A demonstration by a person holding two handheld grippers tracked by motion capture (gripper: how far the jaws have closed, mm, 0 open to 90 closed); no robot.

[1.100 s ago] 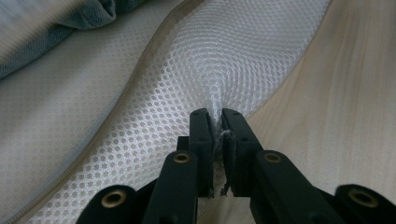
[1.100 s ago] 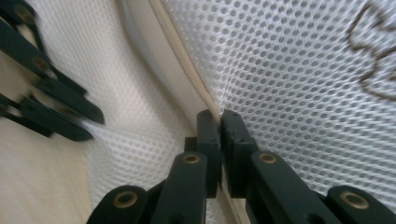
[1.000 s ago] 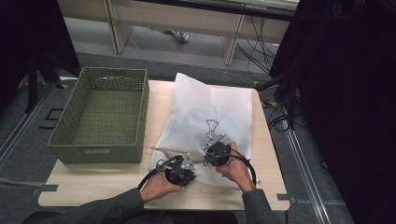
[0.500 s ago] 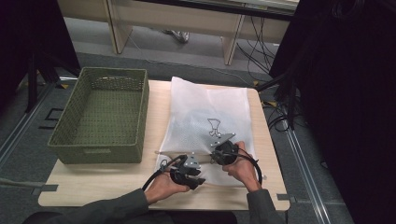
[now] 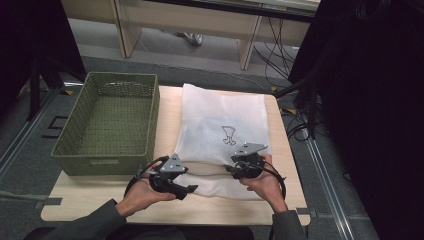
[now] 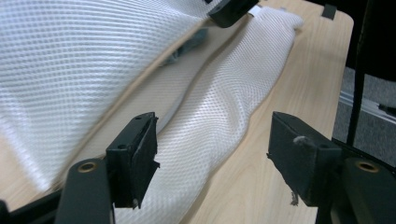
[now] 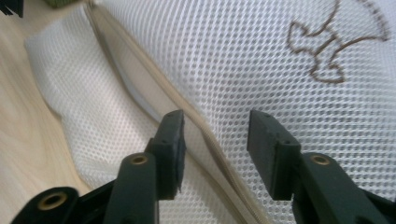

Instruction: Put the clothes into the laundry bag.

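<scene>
A white mesh bag (image 5: 222,125) with a brown emblem (image 5: 228,135) lies flat on the wooden table (image 5: 280,200). Its beige zip edge (image 7: 154,88) runs along the near end. My left gripper (image 5: 189,189) hovers over the bag's near left corner. Its jaws have just been opening, and the mesh flap (image 6: 219,112) lies below them, unpressed. My right gripper (image 5: 232,170) sits at the near right part of the bag. Its jaws have also just been opening, and the zip edge passes between its fingers (image 7: 170,140) without being pinched. The left gripper (image 6: 212,140) and right gripper (image 7: 215,135) both stand open.
A green woven basket (image 5: 107,122) stands on the table's left half, close beside the bag. Bare wood (image 5: 90,205) shows along the near edge. Desk legs and cables (image 5: 275,60) lie beyond the far edge, on the floor.
Both grippers were shut on the bag's near edge and now stand open. The left hand has drawn back toward the near edge and risen. The bag's near end lies lower and flatter.
</scene>
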